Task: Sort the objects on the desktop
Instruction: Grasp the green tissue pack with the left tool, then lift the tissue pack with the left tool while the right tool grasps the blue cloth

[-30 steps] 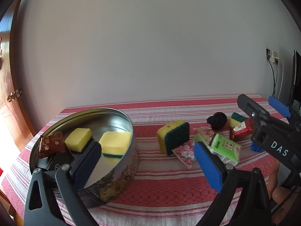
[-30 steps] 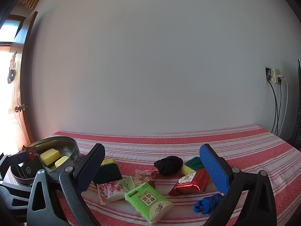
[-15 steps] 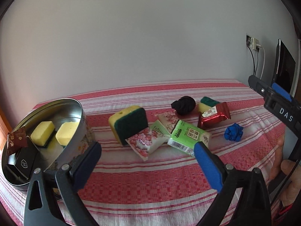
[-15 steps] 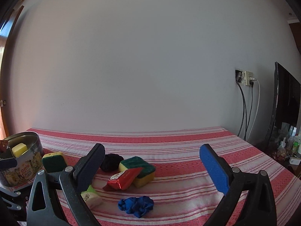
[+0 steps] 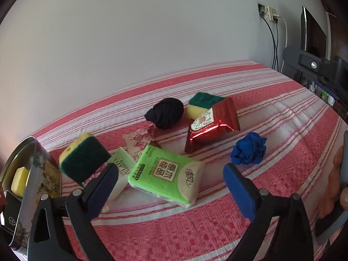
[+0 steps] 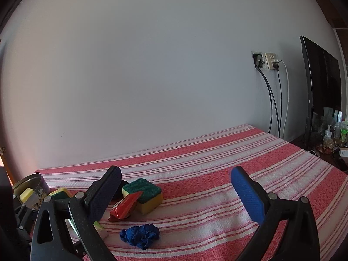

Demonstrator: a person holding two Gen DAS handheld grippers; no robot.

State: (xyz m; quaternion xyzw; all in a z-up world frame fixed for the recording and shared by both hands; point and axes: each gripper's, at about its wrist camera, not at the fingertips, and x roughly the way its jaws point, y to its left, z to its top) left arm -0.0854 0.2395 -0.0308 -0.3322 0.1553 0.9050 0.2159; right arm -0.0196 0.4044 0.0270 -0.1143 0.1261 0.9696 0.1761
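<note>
Gaping empty, left claw overhangs green tissue pack; right claw gapes over bare cloth.

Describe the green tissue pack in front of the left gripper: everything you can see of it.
The green tissue pack is a soft, glossy plastic-wrapped packet, bright green with a beige panel of Chinese characters and a pale end. It lies flat, unopened as far as visible, on the striped tablecloth, between the open left gripper's fingers, untouched. Its left edge overlaps a white floral pack.

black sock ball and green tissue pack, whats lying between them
In the left wrist view, a pink floral tissue packet lies between the black sock ball and the green tissue pack, its near end tucked under the green pack.
</note>
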